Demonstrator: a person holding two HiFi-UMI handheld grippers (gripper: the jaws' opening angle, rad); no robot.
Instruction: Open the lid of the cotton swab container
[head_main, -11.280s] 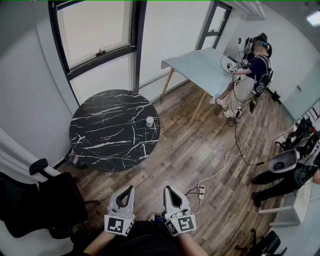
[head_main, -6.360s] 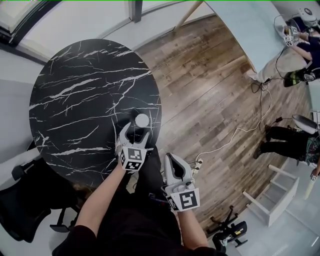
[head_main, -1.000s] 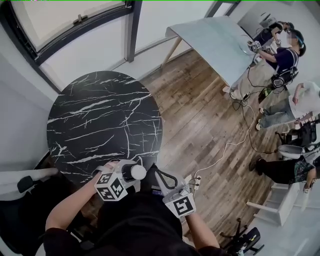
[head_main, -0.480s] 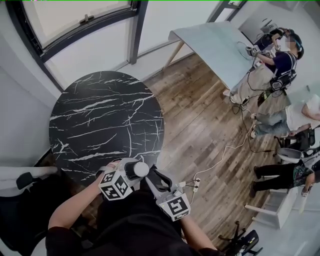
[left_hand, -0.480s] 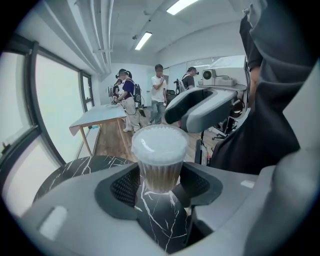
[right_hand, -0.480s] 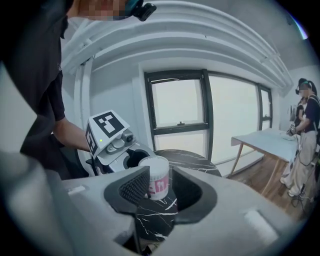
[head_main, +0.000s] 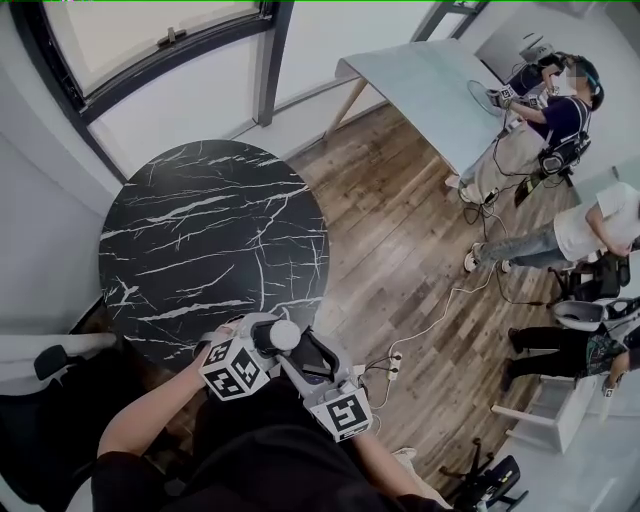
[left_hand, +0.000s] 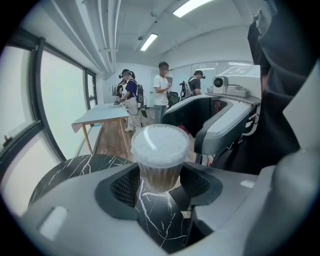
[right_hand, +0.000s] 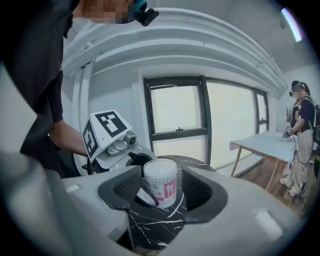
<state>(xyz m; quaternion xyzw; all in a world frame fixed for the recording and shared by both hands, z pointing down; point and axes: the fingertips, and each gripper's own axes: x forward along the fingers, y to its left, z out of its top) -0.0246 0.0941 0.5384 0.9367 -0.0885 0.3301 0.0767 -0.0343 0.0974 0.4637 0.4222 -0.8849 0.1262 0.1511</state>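
Note:
The cotton swab container (head_main: 283, 334), a small clear tub with a pink label and a white top packed with swabs, is held up over the near edge of the black marble table (head_main: 200, 240). My left gripper (head_main: 268, 338) is shut on its lower body (left_hand: 160, 155), pads pressing both sides. My right gripper (head_main: 305, 352) sits just right of it. Its jaws are opening, and the tub (right_hand: 161, 182) stands between and beyond them, untouched. The left gripper's marker cube (right_hand: 105, 132) shows behind. I cannot tell whether the lid is seated.
Several people stand around a pale table (head_main: 420, 90) at the far right. A cable and power strip (head_main: 397, 357) lie on the wooden floor. A black chair (head_main: 50, 360) stands at the left, with a window wall behind the table.
The right gripper's jaws have spread from shut to wide, and it has shifted slightly left toward the container. The left gripper keeps its hold in nearly the same place.

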